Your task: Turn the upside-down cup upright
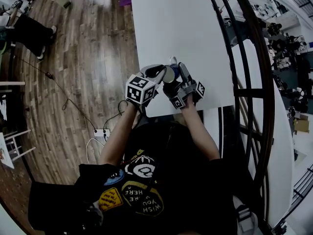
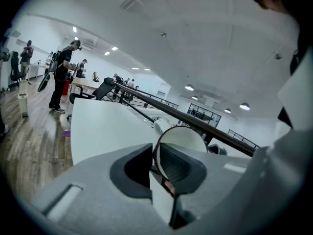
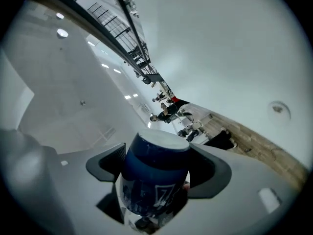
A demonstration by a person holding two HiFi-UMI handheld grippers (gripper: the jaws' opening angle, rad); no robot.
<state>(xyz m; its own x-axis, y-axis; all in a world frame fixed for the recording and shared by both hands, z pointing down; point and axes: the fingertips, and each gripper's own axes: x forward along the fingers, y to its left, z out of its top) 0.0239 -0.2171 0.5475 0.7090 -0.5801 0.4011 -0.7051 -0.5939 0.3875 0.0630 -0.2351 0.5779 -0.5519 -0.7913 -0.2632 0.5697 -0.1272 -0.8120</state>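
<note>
A dark blue cup (image 1: 170, 73) with a white inside is held just above the front edge of the white table (image 1: 181, 23), between my two grippers. My left gripper (image 1: 163, 75) is shut on its wall: in the left gripper view one pad sits inside the cup's white mouth (image 2: 183, 135) and the other outside, at the left gripper (image 2: 154, 163). In the right gripper view the cup (image 3: 155, 153) lies lengthwise between the wide jaws of my right gripper (image 3: 156, 169), white end pointing away. The pads stand off its sides, so this gripper is open.
A black curved railing (image 1: 254, 58) runs along the table's right side. A power strip (image 1: 101, 132) and cables lie on the wooden floor at the left. Several people (image 2: 61, 77) stand far off in the room.
</note>
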